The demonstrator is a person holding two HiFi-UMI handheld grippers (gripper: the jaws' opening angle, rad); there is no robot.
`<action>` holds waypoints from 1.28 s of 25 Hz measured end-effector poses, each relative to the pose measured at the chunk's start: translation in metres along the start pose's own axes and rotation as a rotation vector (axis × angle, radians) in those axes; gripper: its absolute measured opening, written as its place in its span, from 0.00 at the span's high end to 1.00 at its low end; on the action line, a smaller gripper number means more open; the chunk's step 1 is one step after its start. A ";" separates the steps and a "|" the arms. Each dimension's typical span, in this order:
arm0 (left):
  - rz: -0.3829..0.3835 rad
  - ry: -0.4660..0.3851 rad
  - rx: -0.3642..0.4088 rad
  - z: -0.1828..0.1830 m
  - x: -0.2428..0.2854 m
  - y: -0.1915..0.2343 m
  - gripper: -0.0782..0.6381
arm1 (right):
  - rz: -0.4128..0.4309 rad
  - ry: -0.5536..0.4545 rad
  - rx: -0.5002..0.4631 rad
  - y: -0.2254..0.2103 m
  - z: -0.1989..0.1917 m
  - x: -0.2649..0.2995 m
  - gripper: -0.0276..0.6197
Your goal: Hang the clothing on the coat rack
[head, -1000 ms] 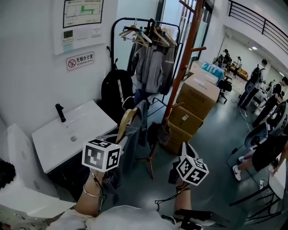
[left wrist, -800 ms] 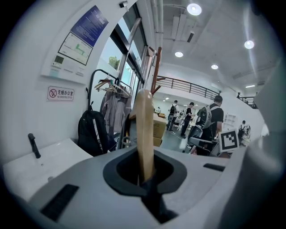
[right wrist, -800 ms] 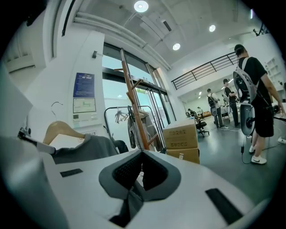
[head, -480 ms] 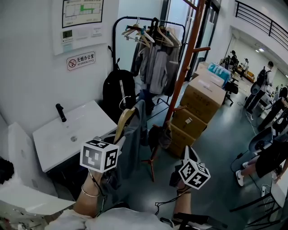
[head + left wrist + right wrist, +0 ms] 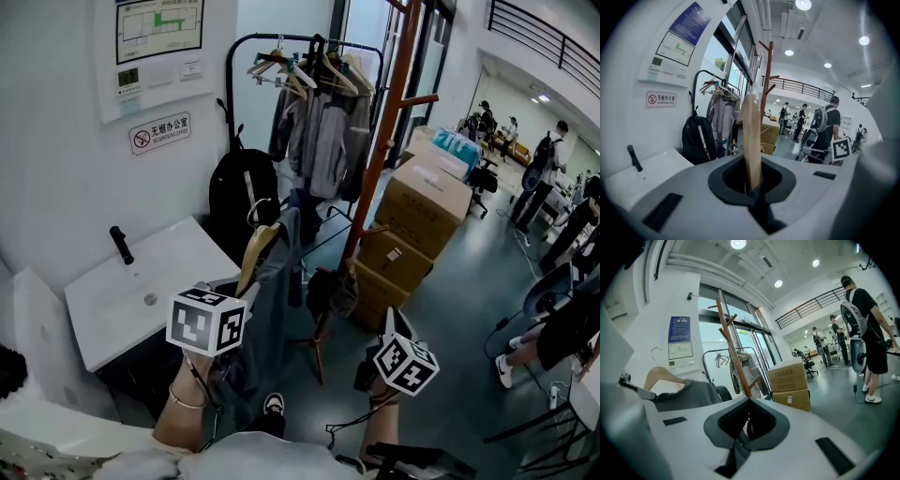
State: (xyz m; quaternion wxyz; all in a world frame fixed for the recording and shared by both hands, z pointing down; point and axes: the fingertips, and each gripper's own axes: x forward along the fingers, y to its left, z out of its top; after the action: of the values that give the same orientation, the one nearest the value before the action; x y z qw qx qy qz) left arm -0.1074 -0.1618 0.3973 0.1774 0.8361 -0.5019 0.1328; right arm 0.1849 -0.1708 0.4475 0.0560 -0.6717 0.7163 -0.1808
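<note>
My left gripper [image 5: 244,289] is shut on a pale wooden hanger [image 5: 258,251], which stands upright between its jaws [image 5: 751,136]. A grey garment [image 5: 274,300] hangs from the hanger down to the gripper's right. The coat rack [image 5: 386,141], a red-brown pole with short pegs, rises ahead and to the right, beyond the garment. It also appears in the left gripper view [image 5: 766,79] and the right gripper view [image 5: 733,352]. My right gripper [image 5: 386,330] is lower right, apart from the garment [image 5: 686,394]; its jaws look shut [image 5: 749,425].
A black clothes rail [image 5: 309,103] full of jackets stands behind the rack, with a black backpack [image 5: 242,192] under it. A white sink [image 5: 141,291] is at the left wall. Stacked cardboard boxes [image 5: 417,211] sit right of the pole. People stand far right [image 5: 862,329].
The view has drifted slightly toward the rack, and a shoe now shows at the bottom. The hanger and garment stay in the left gripper. Both marker cubes sit almost where they were.
</note>
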 end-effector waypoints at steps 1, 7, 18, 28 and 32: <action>-0.001 -0.001 -0.003 0.003 0.005 0.002 0.87 | 0.000 -0.001 -0.006 0.000 0.003 0.005 0.92; -0.016 -0.014 -0.008 0.021 0.033 0.016 0.87 | -0.002 -0.011 -0.030 0.004 0.021 0.039 0.92; -0.029 -0.029 0.017 0.058 0.089 0.035 0.87 | -0.003 -0.028 -0.069 0.002 0.053 0.101 0.92; -0.035 -0.031 0.035 0.089 0.135 0.057 0.87 | -0.009 -0.063 -0.038 -0.007 0.073 0.161 0.92; -0.054 -0.029 0.056 0.101 0.153 0.064 0.87 | -0.009 -0.075 -0.030 -0.007 0.080 0.185 0.92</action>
State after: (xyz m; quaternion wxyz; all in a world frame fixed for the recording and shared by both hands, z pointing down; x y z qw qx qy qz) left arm -0.0891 -0.3542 0.3779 0.1503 0.8557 -0.4778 0.1298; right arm 0.2005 -0.3674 0.4059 0.0722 -0.6819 0.7133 -0.1450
